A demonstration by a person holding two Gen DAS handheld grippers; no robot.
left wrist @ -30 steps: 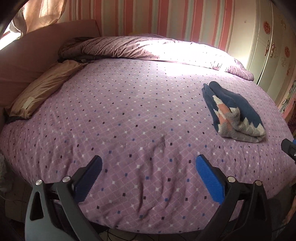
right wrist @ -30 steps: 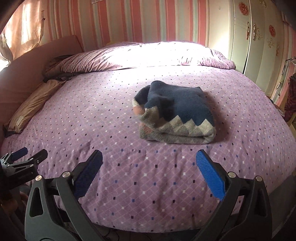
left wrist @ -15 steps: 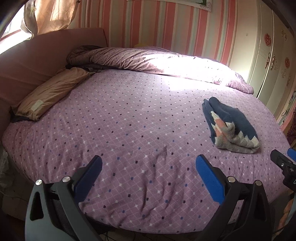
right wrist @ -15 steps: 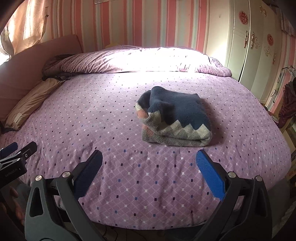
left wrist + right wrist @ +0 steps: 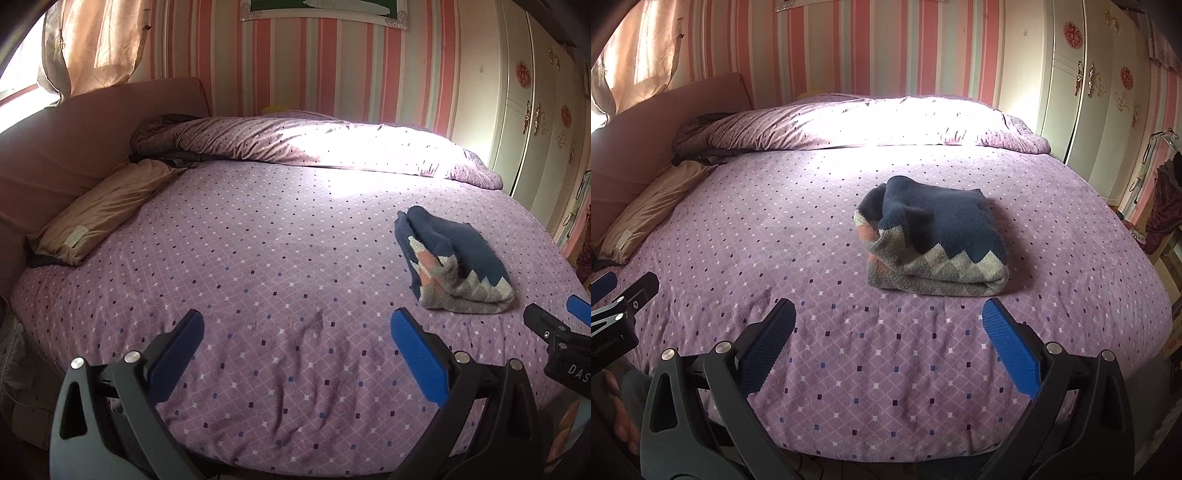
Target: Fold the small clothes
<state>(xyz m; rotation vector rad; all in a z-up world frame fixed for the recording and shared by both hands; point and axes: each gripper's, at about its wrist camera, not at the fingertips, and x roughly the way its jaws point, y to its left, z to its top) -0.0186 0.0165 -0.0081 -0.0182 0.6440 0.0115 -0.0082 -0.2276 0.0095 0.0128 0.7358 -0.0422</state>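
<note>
A small knit sweater (image 5: 932,245), navy with a grey, white and pink zigzag band, lies folded into a compact bundle on the purple dotted bed sheet (image 5: 812,229). It also shows at the right in the left wrist view (image 5: 452,264). My right gripper (image 5: 888,349) is open and empty, hovering above the bed's near edge, short of the sweater. My left gripper (image 5: 295,356) is open and empty, over wrinkled sheet to the left of the sweater. Each gripper shows at the edge of the other's view: the right one (image 5: 554,328) and the left one (image 5: 624,295).
A rolled purple duvet (image 5: 314,144) lies along the far side of the bed. A tan pillow (image 5: 99,210) rests against the pink headboard (image 5: 74,147) at left. White wardrobes (image 5: 1108,92) stand at right. Dark red clothing (image 5: 1163,206) hangs at far right.
Both grippers have pulled back and risen from the bed, so the sweater looks smaller and more of the room shows. The sweater has stayed folded and still.
</note>
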